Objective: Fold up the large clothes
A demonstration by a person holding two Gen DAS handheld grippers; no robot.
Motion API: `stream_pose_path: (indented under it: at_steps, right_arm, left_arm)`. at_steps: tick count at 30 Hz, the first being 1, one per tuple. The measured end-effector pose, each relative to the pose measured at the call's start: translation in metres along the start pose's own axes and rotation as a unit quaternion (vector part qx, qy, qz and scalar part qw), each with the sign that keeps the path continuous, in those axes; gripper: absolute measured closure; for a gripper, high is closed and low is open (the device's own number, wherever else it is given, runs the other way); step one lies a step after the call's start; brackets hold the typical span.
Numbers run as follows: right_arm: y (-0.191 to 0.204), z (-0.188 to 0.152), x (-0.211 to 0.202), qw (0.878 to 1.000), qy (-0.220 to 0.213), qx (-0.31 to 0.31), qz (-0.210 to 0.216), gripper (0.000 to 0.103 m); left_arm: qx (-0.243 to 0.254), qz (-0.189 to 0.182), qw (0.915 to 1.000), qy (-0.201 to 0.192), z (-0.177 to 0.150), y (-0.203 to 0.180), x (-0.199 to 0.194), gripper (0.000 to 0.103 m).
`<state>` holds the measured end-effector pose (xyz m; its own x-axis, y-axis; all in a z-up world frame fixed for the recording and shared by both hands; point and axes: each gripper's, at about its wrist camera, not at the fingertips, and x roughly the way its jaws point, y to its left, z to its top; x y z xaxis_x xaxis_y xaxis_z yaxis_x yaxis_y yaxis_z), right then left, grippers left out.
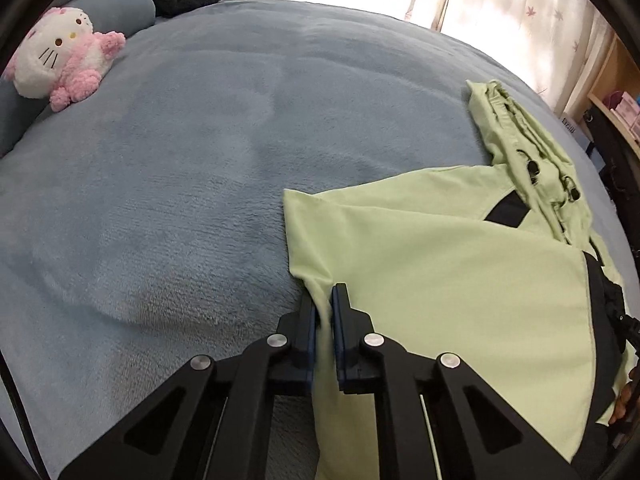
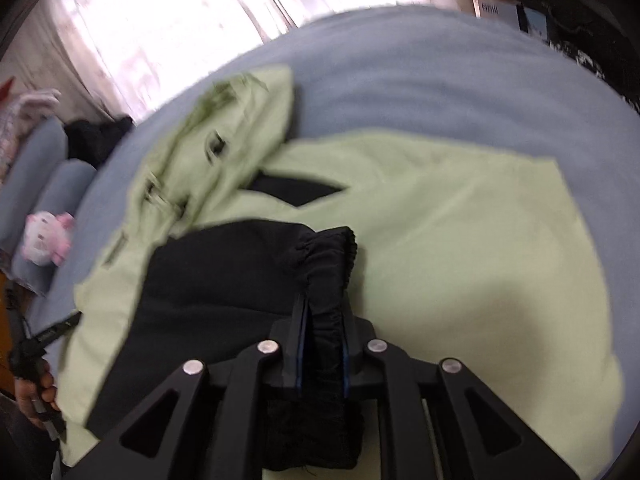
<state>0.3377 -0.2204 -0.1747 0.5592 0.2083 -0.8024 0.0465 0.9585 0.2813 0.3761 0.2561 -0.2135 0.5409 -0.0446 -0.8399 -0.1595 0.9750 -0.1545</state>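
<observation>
**Both grippers on the jacket, fold partly made**

Your left gripper (image 1: pixel 324 312) has its jaws nearly together, pinching a fold of light green fabric at the jacket's (image 1: pixel 440 264) left edge. Your right gripper (image 2: pixel 323 320) has its jaws clamped on the gathered elastic cuff (image 2: pixel 332 256) of the black sleeve (image 2: pixel 224 276), which bunches thick between the pads and hangs out behind them.

Moving outward, that black sleeve lies across the green body of the jacket, so one sleeve looks already brought inward. The hood (image 2: pixel 224 128), with its toggles and drawcord, is rumpled at the far end of the garment and lies on the collar area rather than flat. The jacket sits on the blue-grey blanket (image 1: pixel 180 200), towards the side of the bed near the window curtains (image 1: pixel 520 8); a pink and white plush toy (image 1: pixel 60 56) rests well apart from it by the pillow (image 1: pixel 120 4).

By my reading you are early to midway: the sleeve is in, but the hood, the side you hold in your left gripper, and the final halving of the body remain. The right view is blurred, so finer creases cannot be judged.
</observation>
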Motion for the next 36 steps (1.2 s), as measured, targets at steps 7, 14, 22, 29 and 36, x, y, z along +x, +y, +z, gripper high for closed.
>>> stream_pose_path:
  at_steps: [7,14,22,29,36]
  right_arm:
    - [0.017,0.002,-0.039,0.997,-0.014,-0.034,-0.075,0.072]
    - [0.056,-0.027,-0.080,0.996,-0.037,-0.068,-0.054,0.067]
    - [0.127,-0.086,-0.041,0.980,0.035,-0.192,-0.024,0.067]
    - [0.048,-0.068,-0.041,0.990,0.030,-0.115,-0.075,0.070]
    - [0.062,-0.074,-0.041,0.981,0.033,-0.157,-0.110,0.067]
  left_arm:
    - [0.031,0.024,0.9992,-0.009,0.004,-0.010,-0.035,0.088]
    - [0.053,-0.022,0.9982,0.012,-0.028,-0.042,-0.092,0.084]
    - [0.082,0.002,0.9959,0.037,-0.103,-0.073,-0.079,0.084]
    - [0.065,-0.003,0.9972,0.037,-0.105,-0.045,-0.079,0.093]
    - [0.071,0.013,0.9965,0.041,-0.105,-0.052,-0.080,0.093]
